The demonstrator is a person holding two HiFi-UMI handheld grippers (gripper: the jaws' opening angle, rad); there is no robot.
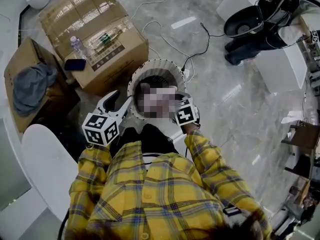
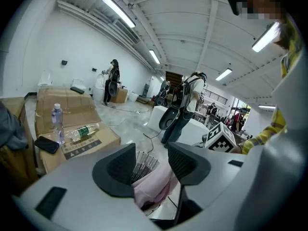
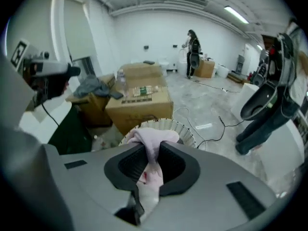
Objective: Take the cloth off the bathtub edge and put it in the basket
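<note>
A pink cloth (image 3: 150,138) is pinched between the jaws of my right gripper (image 3: 152,149), bunched above them and hanging down behind. It hangs just over the white slatted basket (image 3: 186,130). In the head view the basket (image 1: 158,64) stands on the floor in front of the person, its middle hidden by a mosaic patch, with the right gripper's marker cube (image 1: 186,115) at its near right rim. My left gripper (image 2: 151,153) sits at the basket's near left rim (image 1: 117,104), jaws apart and holding nothing. The cloth (image 2: 155,184) shows below and beyond them.
A sealed cardboard box (image 1: 95,34) with bottles and a phone stands just left of the basket. An open box holding a grey cloth (image 1: 31,86) is farther left. A white rounded surface (image 1: 46,166) lies at near left. Cables (image 1: 170,41) cross the marble floor; a person's legs (image 1: 250,49) stand at far right.
</note>
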